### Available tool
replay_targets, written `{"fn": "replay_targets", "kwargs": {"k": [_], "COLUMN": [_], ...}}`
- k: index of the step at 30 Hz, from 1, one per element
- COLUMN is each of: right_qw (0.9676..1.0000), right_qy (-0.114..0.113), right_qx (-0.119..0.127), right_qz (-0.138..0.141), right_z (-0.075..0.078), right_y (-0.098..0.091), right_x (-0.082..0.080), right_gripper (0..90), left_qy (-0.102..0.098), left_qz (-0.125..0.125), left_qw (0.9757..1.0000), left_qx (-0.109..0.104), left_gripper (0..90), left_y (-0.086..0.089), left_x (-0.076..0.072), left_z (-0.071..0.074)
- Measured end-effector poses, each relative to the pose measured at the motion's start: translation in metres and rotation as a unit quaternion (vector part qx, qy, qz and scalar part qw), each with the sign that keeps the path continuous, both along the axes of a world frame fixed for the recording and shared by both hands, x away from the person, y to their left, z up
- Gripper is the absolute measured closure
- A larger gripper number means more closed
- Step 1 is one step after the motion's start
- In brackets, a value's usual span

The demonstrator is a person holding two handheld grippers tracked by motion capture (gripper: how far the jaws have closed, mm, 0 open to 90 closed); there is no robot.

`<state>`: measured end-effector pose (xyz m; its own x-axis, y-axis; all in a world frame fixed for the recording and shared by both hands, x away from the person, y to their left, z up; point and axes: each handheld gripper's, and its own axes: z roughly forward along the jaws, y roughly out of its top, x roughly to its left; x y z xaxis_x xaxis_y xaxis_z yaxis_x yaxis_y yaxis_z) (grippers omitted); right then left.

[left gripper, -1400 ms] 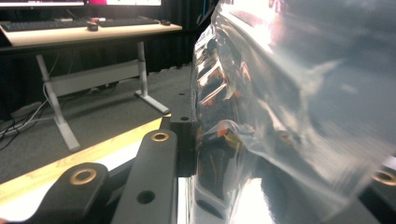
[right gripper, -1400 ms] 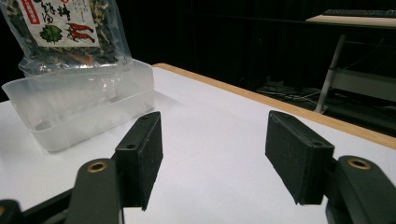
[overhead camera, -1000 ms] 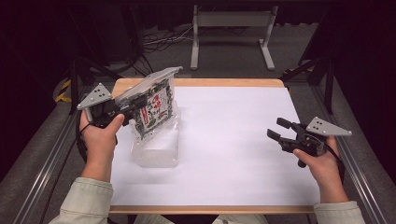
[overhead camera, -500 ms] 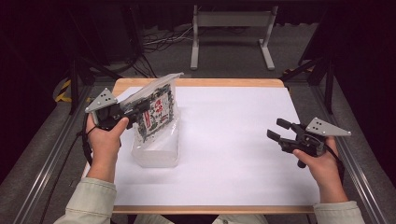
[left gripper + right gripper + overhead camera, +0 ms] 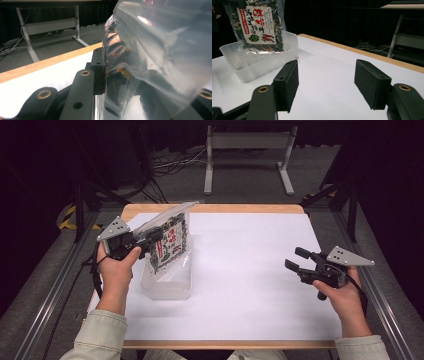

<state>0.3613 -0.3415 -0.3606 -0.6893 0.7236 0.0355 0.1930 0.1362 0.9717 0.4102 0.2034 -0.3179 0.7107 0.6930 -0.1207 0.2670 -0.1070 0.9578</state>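
White table (image 5: pixel 250 270) | left claw (image 5: pixel 150 238) clamps red-lettered packet (image 5: pixel 167 242) | right claw (image 5: pixel 297 260) apart

Snack packet (image 5: pixel 259 27): clear film, dark green dried contents with pale and orange flecks; white label, red border, red and black characters, green leaf, red shrimp print. Plastic container (image 5: pixel 249 63): colourless, translucent. Surface (image 5: pixel 250 270): white sheet, light wood edge. Fingers (image 5: pixel 288 81): matte black, brass rivets. Sleeves (image 5: pixel 107 335): pale green.
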Motion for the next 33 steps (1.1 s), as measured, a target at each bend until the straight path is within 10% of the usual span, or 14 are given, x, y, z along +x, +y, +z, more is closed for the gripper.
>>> {"fn": "replay_targets", "kwargs": {"k": [33], "right_qw": [0.9999], "right_qy": [0.013], "right_qx": [0.000], "right_qz": [0.011], "right_z": [-0.008], "right_y": [0.007], "right_x": [0.003], "right_gripper": [35.4], "left_qy": [0.011], "left_qz": [-0.001], "left_qw": [0.9999], "left_qx": [0.008], "left_gripper": [71.9], "left_y": [0.009], "left_x": [0.008], "left_z": [-0.023]}}
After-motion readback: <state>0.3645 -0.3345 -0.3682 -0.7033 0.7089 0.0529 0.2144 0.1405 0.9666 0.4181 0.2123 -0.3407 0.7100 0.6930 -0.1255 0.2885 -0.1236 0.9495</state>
